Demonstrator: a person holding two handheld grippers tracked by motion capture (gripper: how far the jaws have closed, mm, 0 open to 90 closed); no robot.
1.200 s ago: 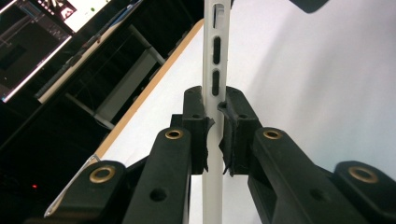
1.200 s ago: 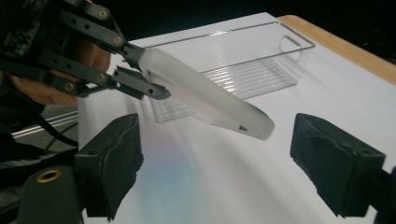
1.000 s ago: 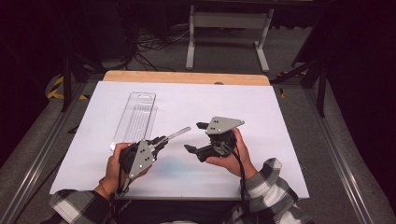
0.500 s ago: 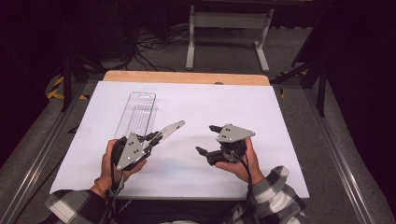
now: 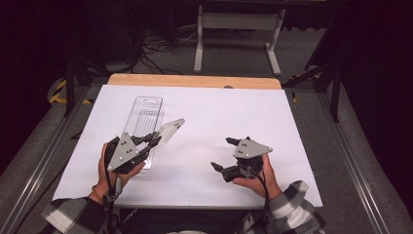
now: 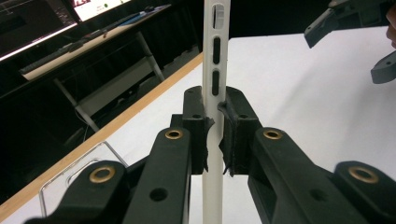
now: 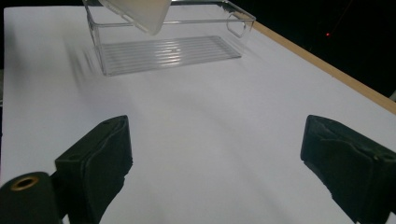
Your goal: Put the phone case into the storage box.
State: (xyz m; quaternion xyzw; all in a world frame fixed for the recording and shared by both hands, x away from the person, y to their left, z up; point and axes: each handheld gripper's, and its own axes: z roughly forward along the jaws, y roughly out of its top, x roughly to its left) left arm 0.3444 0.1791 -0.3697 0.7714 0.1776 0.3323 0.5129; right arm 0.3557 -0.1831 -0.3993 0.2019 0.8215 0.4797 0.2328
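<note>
My left gripper [image 5: 155, 140] is shut on a translucent white phone case [image 5: 170, 129], which sticks out past its jaws toward the table's middle. In the left gripper view the case [image 6: 214, 70] stands edge-on between the pads of that gripper [image 6: 215, 135]. A clear plastic tray [image 5: 143, 117] lies just behind and under that hand. My right gripper [image 5: 221, 153] is near the front right, low over the white sheet. Its jaws have just been opening and stand wide apart [image 7: 215, 163] with nothing between them. The case's corner [image 7: 140, 11] hangs in front of the tray [image 7: 173, 51].
A white sheet [image 5: 219, 117] covers the table, with a wooden edge [image 5: 195, 80] along the far side. Beyond it stand a metal frame [image 5: 238, 29] and cables on a dark floor. The right gripper [image 6: 343, 53] shows far off in the left gripper view.
The right gripper has drawn away to the right and sunk toward the table, and its jaws have opened. The left gripper has carried the case left, toward the tray.
</note>
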